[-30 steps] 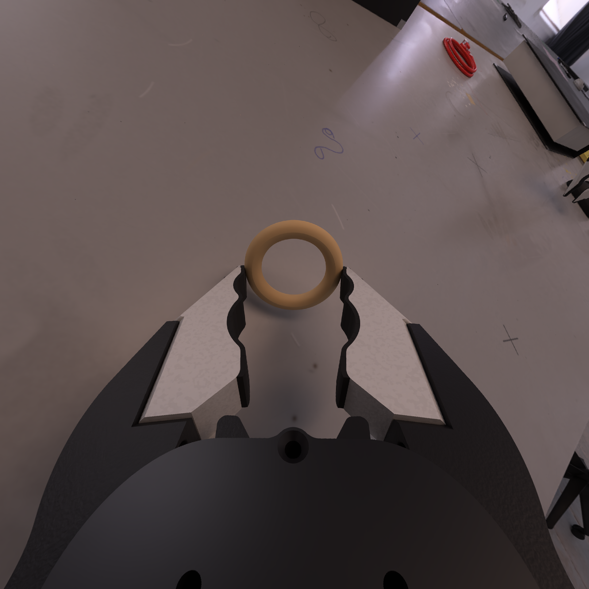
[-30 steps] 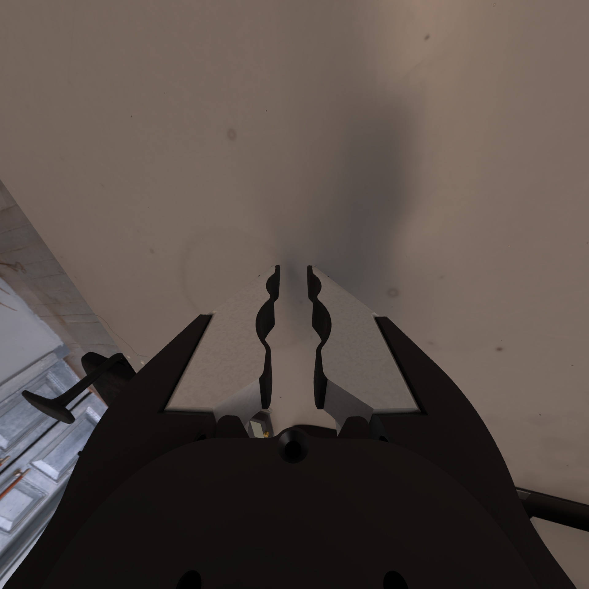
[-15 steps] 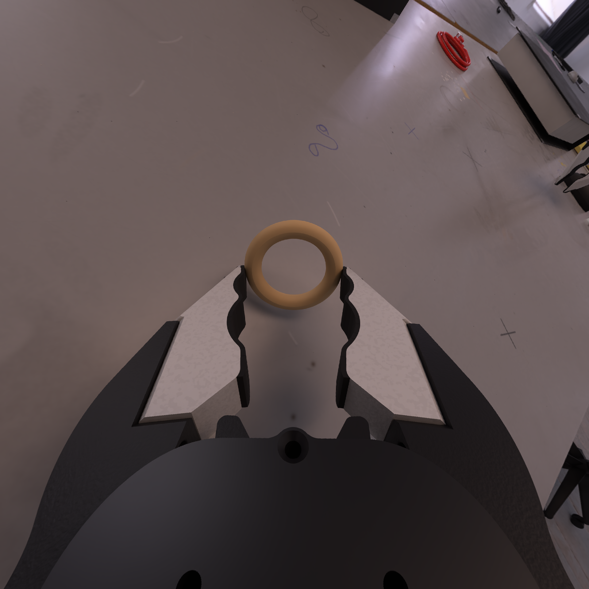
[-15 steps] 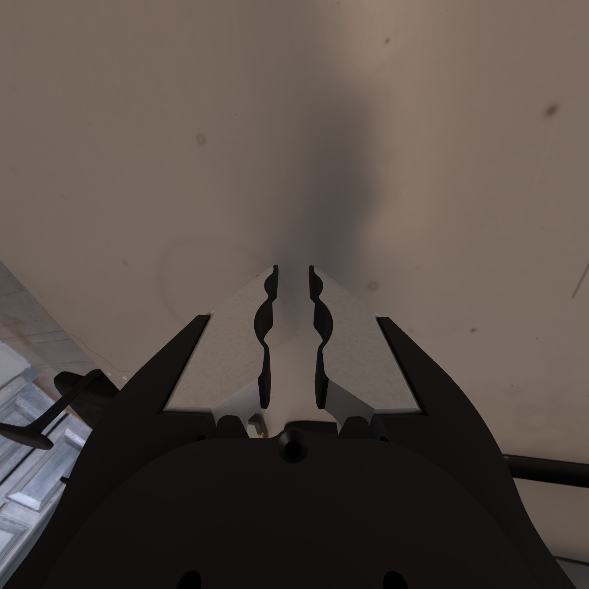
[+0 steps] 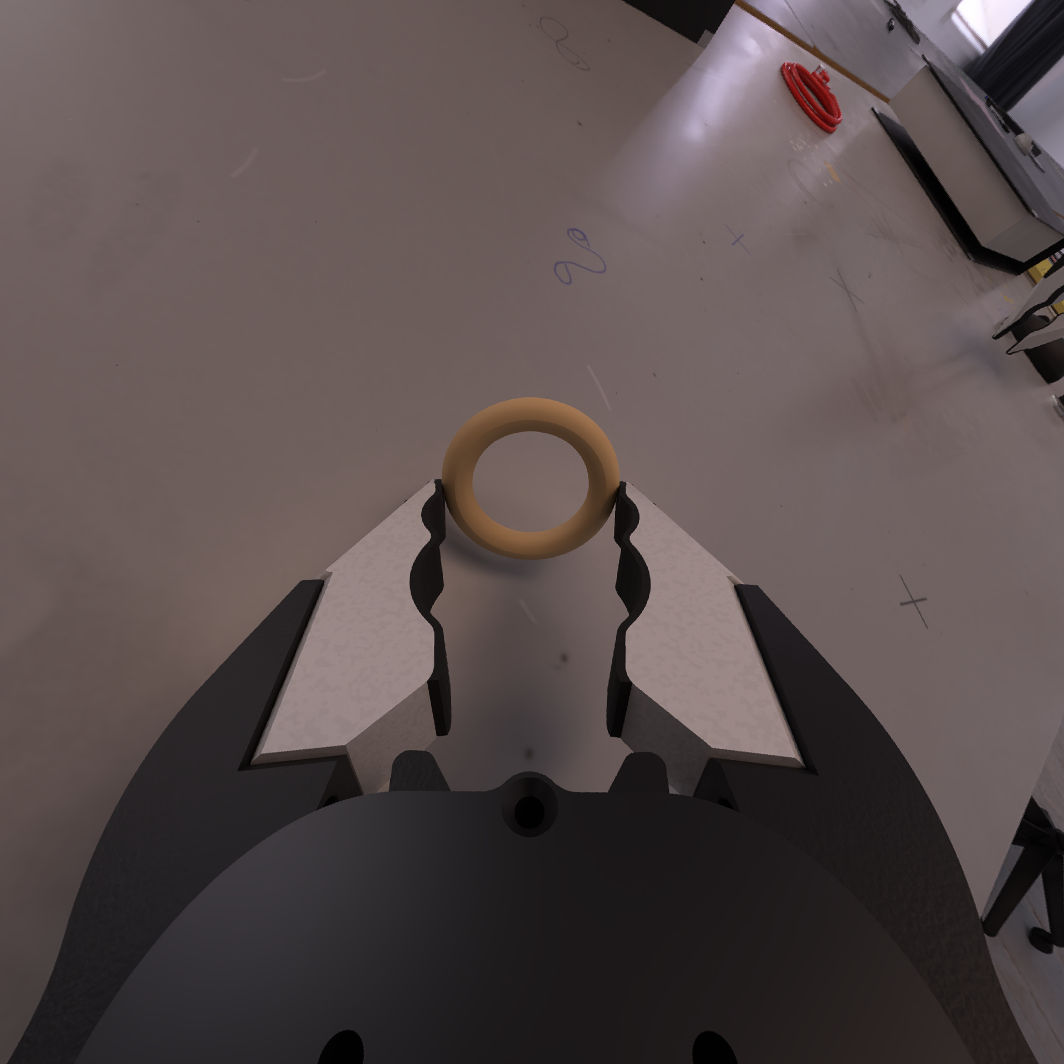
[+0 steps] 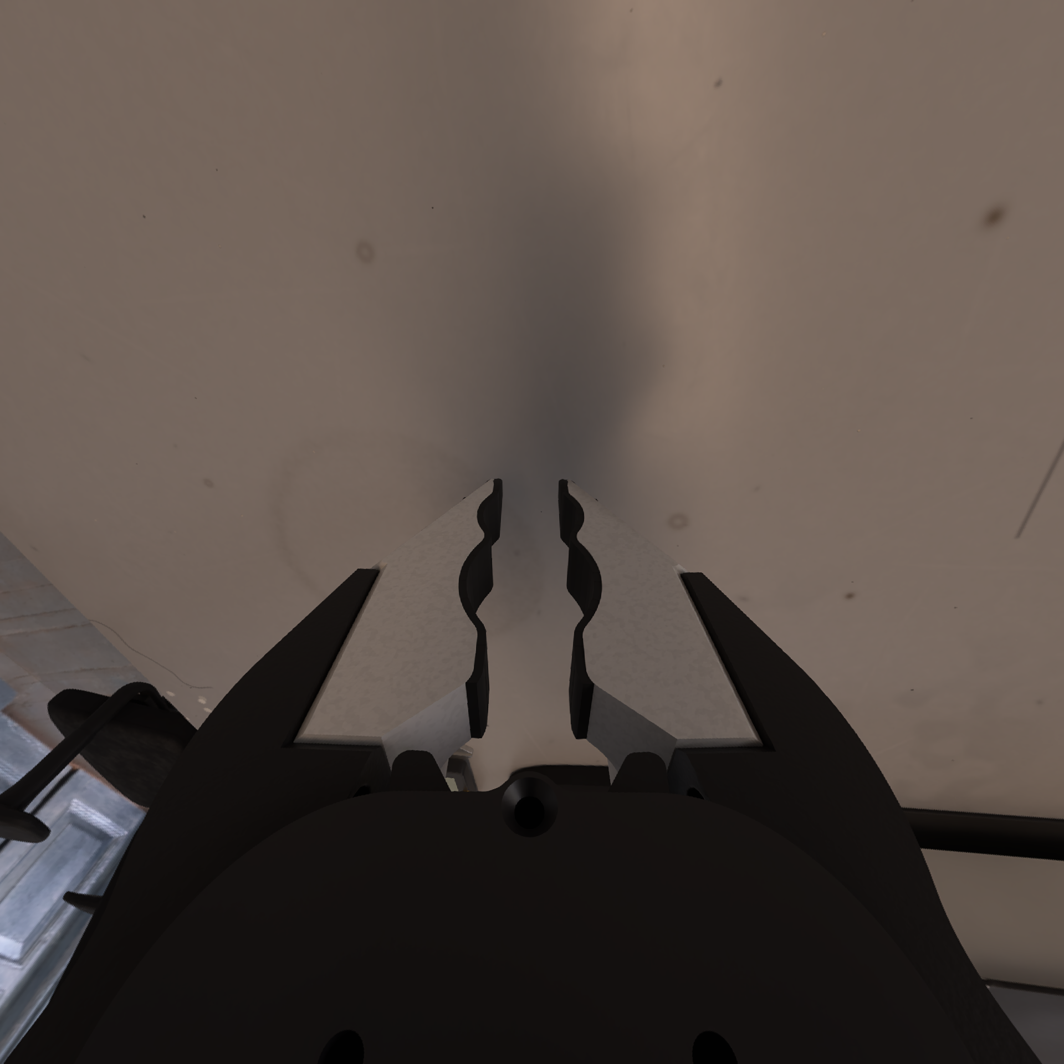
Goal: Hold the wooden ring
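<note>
The wooden ring (image 5: 529, 546) is tan and stands upright between the fingertips of my left gripper (image 5: 529, 489), which is shut on its two sides. The ring is held a little above the grey table (image 5: 288, 345), and its faint shadow lies just under it. My right gripper (image 6: 529, 489) is empty, with its jaws nearly together and only a narrow slit between them. It hovers over a bare part of the table (image 6: 288, 288), where its dark shadow falls. The ring does not show in the right wrist view.
A red coiled cable (image 5: 812, 98) lies on a second table at the far right. More tables (image 5: 979, 173) and a chair leg (image 5: 1019, 881) stand beyond the right edge. In the right wrist view the table edge runs at lower left, with a black stand (image 6: 103, 731) below it.
The left gripper keeps the ring in the same grip while the table drifts slightly in its view. The right gripper has moved over the table; the table edge has slid toward the lower left.
</note>
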### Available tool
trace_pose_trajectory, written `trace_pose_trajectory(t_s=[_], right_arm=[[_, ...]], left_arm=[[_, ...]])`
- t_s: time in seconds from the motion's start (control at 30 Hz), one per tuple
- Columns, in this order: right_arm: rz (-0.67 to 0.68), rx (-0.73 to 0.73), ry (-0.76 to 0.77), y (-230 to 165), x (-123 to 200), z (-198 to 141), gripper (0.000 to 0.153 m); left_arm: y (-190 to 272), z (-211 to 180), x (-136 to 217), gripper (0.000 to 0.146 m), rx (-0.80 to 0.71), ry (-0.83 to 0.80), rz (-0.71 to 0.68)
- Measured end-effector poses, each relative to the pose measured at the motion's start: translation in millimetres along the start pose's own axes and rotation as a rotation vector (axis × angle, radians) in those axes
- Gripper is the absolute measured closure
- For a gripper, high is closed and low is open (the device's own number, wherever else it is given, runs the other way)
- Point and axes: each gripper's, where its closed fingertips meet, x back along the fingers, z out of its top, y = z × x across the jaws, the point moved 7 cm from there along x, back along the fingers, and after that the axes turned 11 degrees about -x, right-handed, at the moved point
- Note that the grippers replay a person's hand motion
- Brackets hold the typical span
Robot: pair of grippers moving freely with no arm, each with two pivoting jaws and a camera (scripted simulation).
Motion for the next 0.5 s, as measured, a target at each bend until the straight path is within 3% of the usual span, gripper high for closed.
trace_pose_trajectory(t_s=[0.23, 0.5], right_arm=[[-0.006, -0.022, 0.013, 5.0, 4.3, -3.3, 0.147], [0.007, -0.057, 0.000, 4.2, 1.8, -4.2, 0.134]], left_arm=[[0.5, 0.0, 0.5, 0.087, -0.002, 0.008, -0.007], [1.4, 0.3, 1.7, 0.087, -0.006, 0.020, -0.023]])
